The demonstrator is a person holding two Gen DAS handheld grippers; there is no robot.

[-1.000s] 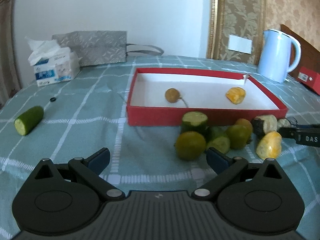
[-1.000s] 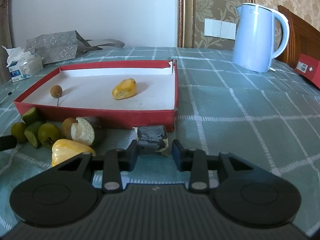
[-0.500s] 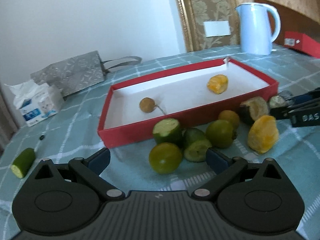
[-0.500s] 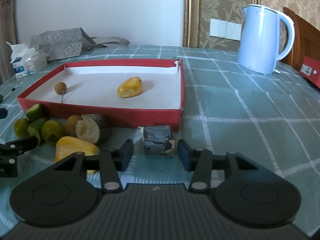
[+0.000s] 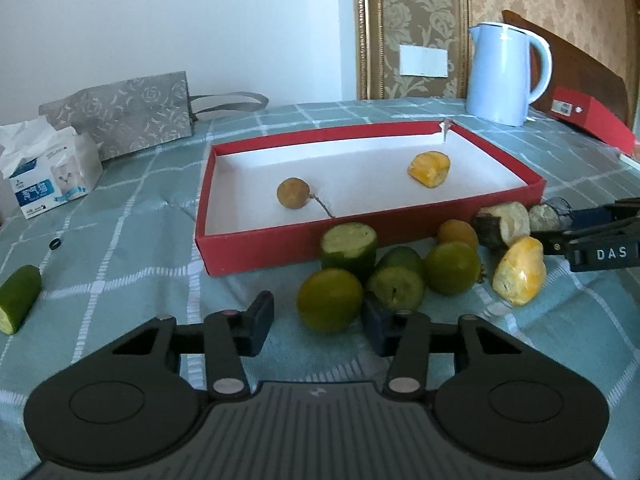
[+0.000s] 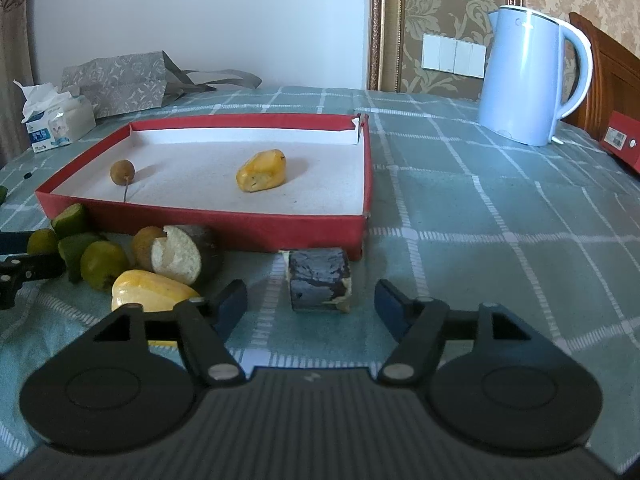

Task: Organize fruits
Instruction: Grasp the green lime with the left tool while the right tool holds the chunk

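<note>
The left hand-held gripper (image 5: 318,326), jaws apart and holding nothing, is lined up on a round green fruit (image 5: 330,300) at the near edge of a heap of produce on the counter (image 5: 132,240), while the right hand-held gripper (image 6: 311,306), also spread open and empty, frames a dark-skinned cut chunk (image 6: 319,280) lying just in front of the red tray (image 6: 200,224). Neither pair of fingers appears to touch its target. The sorting looks to be in its early stage: only two pieces lie inside the white-lined tray, a small brown fruit with a stem (image 5: 293,193) and a yellow wedge (image 5: 429,169). Still outside, bunched against the tray's front wall, are a cut green cylinder (image 5: 349,243), a halved green piece (image 5: 396,288), a second green fruit (image 5: 452,267), a small orange-brown fruit (image 5: 457,233), a pale-fleshed dark chunk (image 5: 502,229) and another yellow piece (image 5: 519,276). One more green cut piece (image 5: 18,298) lies well apart on the far left of the checked cloth. A blue kettle (image 6: 528,76), a tissue box (image 5: 44,176) and a grey gift bag (image 5: 128,112) stand beyond the tray, clear of the work. Most of the job, by this evidence, remains to be done.
</note>
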